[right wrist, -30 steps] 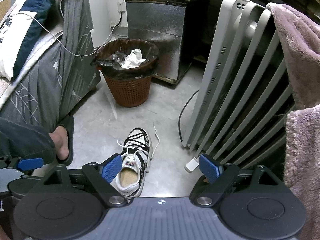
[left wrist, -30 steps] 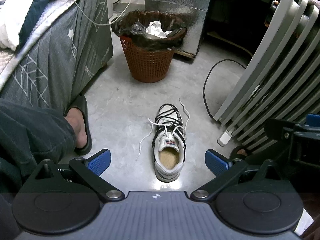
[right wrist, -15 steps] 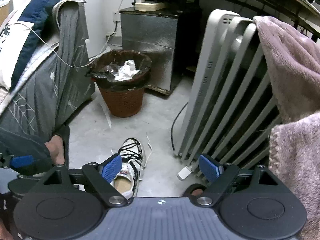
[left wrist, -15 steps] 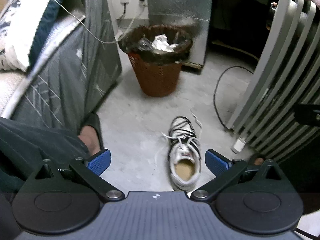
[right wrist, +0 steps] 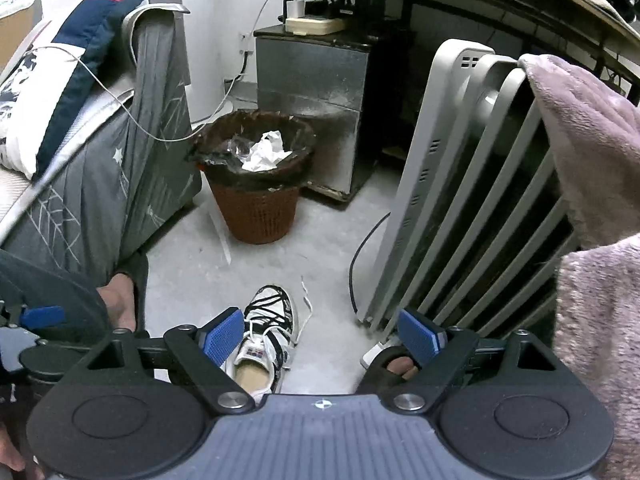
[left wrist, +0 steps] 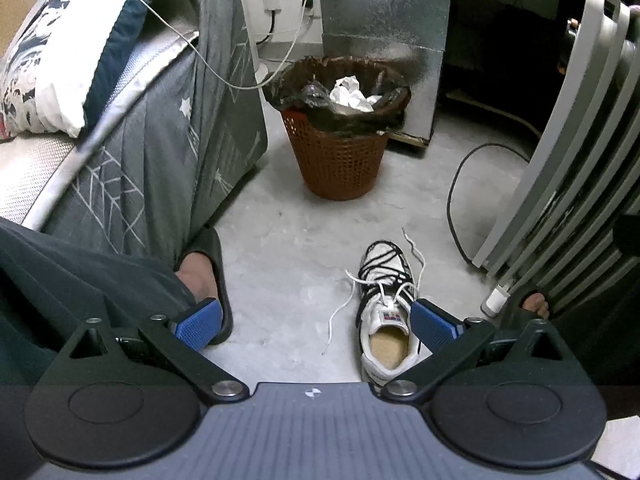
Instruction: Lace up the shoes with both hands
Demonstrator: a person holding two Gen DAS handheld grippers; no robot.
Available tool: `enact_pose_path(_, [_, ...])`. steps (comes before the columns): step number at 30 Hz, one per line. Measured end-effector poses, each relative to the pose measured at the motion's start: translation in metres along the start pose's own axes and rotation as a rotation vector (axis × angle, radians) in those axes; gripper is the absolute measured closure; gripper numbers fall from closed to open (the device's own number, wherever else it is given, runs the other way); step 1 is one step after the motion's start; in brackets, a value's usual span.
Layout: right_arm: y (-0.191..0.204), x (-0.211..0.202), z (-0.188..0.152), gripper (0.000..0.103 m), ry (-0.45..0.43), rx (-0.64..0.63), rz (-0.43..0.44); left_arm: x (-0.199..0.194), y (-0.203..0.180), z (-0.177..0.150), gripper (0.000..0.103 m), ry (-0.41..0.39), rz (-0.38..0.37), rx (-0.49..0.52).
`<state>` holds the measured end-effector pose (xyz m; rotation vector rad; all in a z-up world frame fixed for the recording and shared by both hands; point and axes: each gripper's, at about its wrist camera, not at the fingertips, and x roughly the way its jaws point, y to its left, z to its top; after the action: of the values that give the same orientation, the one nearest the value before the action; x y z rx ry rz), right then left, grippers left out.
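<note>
The white shoe with black stripes lies on the grey floor at lower centre of the left view, its white laces loose and trailing. Left gripper and right gripper hover above it — jaws spread wide, holding nothing.

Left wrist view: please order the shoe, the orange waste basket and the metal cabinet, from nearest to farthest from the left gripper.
From the left gripper:
1. The shoe, on the floor by the right finger, its laces loose.
2. The orange waste basket, farther ahead, near the middle of the floor.
3. The metal cabinet, behind the basket, at the back.
</note>
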<state>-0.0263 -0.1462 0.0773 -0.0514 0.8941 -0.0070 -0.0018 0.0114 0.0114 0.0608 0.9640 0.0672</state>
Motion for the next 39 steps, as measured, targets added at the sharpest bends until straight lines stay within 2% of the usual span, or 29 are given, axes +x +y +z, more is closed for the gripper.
enact_pose_path(7, [-0.004, -0.003, 0.01, 0.015, -0.03, -0.006, 0.01, 0.0, -0.006, -0.002, 0.0, -0.014, 0.001, 0.036])
enact_pose_path(13, [-0.001, 0.005, 0.021, 0.015, -0.012, -0.047, 0.014, 0.003, -0.003, 0.003, 0.0, -0.004, 0.009, 0.018])
enact_pose_path(19, [0.001, 0.018, 0.06, 0.015, 0.025, -0.09, 0.088, 0.005, 0.005, 0.005, 0.0, -0.002, 0.0, 0.0])
enact_pose_path(23, [0.006, 0.041, 0.083, 0.015, -0.018, -0.201, 0.108, 0.016, 0.011, 0.013, 0.0, 0.018, -0.01, -0.016])
enact_pose_path(31, [-0.027, 0.117, 0.045, 0.018, -0.012, 0.081, 0.146, 0.041, 0.021, 0.031, 0.0, 0.065, -0.03, -0.048])
enact_pose_path(37, [-0.025, 0.176, 0.014, 0.019, 0.101, 0.173, 0.139, 0.081, 0.005, 0.04, 0.0, 0.058, -0.063, 0.018])
enact_pose_path(39, [-0.028, 0.194, 0.006, 0.021, 0.111, 0.223, 0.147, 0.103, 0.004, 0.033, 0.0, 0.074, -0.041, 0.004])
